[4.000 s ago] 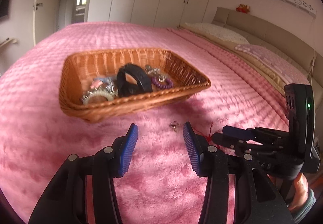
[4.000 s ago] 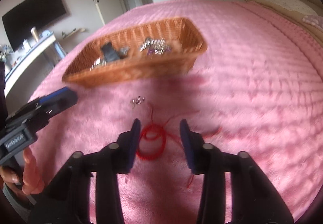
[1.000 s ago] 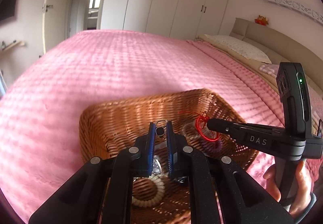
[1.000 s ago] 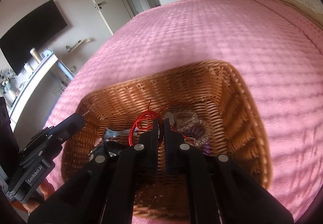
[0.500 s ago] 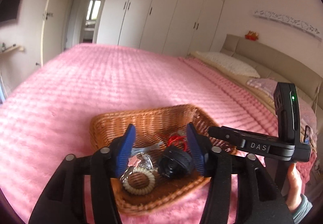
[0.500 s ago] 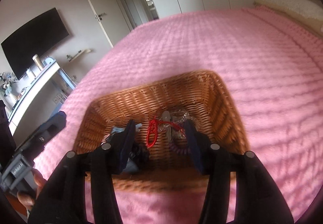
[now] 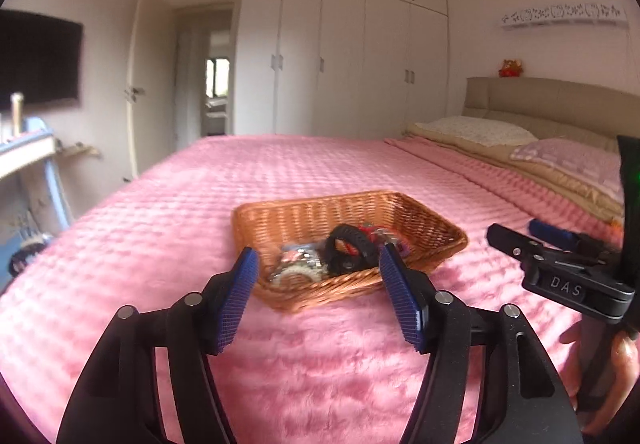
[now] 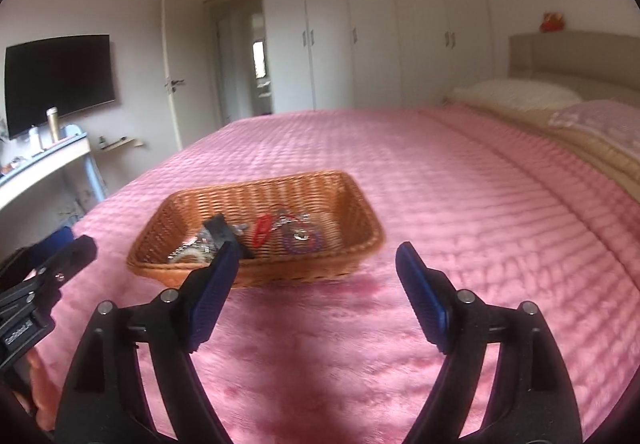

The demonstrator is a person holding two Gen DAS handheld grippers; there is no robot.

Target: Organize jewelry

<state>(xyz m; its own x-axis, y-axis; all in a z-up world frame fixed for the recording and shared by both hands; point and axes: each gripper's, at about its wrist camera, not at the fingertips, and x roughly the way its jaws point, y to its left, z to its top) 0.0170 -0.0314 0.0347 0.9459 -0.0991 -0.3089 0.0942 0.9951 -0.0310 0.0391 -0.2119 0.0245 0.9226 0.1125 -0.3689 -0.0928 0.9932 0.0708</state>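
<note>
Left gripper hangs above the pink bedspread just short of the wicker basket, blue pads spread wide apart, nothing between them. Right gripper is the same — pads wide apart and empty, over the blanket on the near side of the basket. In the left wrist view the right gripper sits off to the right of the basket, held in a hand.

The jewelry is all in the basket: a black strap-like band near the middle, a pale beaded bracelet by the near rim, a red cord loop toward the centre, and a purple ring-shaped bracelet beside the cord. Small silvery pieces lie among them — too blurred to name.

Beyond the basket, the blanket runs on to white wardrobes at the far wall. Pillows and a beige headboard are to the right of the basket. A dark TV hangs on the wall far left of it.
</note>
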